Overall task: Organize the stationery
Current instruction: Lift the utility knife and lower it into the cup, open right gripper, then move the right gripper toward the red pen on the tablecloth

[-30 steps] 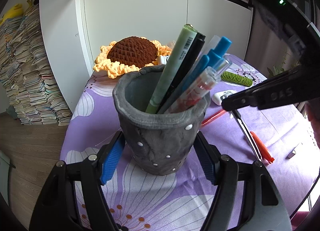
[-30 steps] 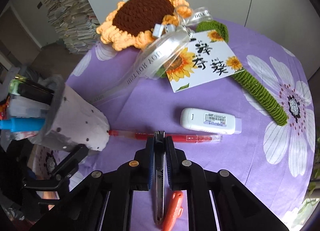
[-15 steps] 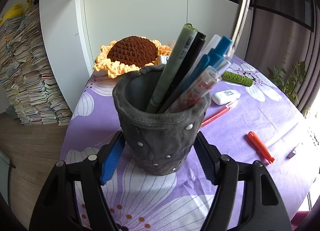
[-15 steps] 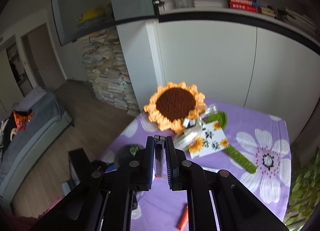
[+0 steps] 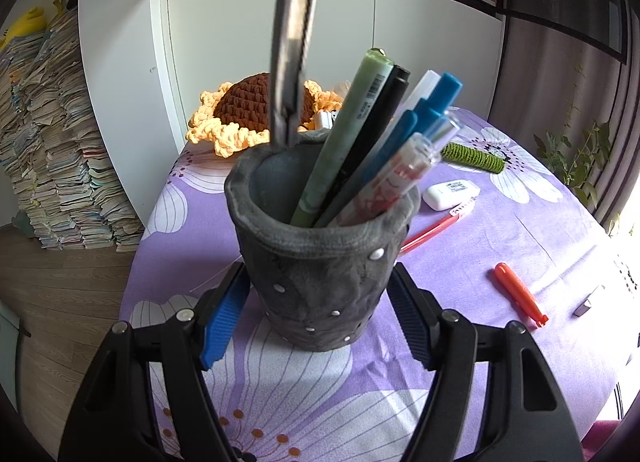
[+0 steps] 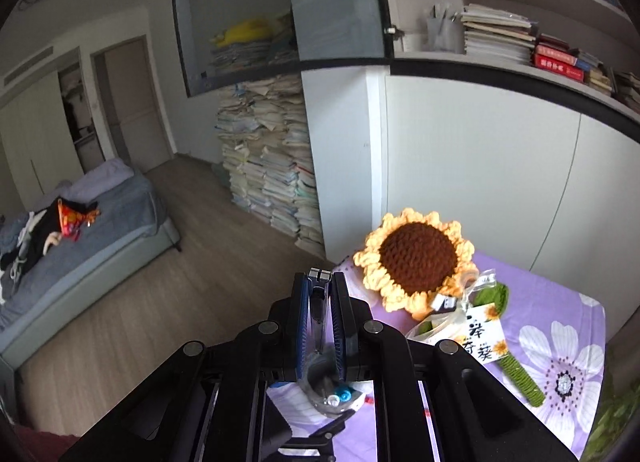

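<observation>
Here, left gripper squeezes bumpy grey pen cup; right gripper pinches thin shiny metal cutter above cup's eleven o'clock rim.

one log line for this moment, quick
left tongs: gripping grey felt pen cup | right tongs: shut on slim metal utility knife, tip above cup

Pens crowd holder right; left free.

A purple flowered tabletop carries a grey pen holder, a crocheted sunflower, a white eraser, a red pen and an orange cap.
</observation>
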Available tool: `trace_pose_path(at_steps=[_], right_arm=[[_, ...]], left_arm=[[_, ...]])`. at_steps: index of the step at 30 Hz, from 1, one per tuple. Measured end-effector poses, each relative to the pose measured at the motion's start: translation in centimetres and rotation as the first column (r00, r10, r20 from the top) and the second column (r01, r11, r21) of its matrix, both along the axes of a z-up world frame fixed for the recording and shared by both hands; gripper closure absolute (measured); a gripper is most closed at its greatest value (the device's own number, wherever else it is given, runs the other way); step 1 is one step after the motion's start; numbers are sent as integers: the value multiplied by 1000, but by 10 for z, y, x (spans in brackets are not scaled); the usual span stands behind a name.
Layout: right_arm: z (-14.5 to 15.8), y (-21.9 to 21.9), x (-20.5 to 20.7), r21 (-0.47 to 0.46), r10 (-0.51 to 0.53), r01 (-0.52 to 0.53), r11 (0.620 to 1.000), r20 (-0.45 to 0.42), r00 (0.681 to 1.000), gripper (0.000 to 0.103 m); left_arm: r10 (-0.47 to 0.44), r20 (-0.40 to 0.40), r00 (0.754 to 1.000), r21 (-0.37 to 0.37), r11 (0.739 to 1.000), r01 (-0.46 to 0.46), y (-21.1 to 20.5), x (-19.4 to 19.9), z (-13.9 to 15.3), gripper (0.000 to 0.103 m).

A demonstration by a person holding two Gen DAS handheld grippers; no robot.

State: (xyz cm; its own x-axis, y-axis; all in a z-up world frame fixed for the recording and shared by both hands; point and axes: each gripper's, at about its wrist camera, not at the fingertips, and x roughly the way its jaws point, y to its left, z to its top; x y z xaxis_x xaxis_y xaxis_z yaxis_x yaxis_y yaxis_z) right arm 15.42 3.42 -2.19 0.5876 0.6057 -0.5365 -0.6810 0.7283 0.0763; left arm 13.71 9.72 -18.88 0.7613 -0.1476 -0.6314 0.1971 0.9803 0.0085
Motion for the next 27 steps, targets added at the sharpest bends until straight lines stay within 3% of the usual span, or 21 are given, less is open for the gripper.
trace_pose_path(at_steps=[7,11,19,23,27], right_arm=[[-44,4,14,-107,-35,27,994,-69,997,91],[-55,-3,21,-98,-32,19,995,-133,991,91],[-53,-42,20,-41,-77,71,997,-159,984,91],[-68,-58,28,-134,-104,83,988,-165,981,91],[-107,-68,43,-292,-121,55,955,-216,969,90]], left_arm=[[1,-3,1000,0,1000,-1,0,3,1,33],[1,-5,1000,0,1000,-1,-2,3,2,33],[3,-6,1000,-1,1000,-3,-2,4,2,33],[3,-5,1000,-1,1000,-3,-1,4,1,33],[4,-5,1000,-1,1000,-4,-1,4,1,33]])
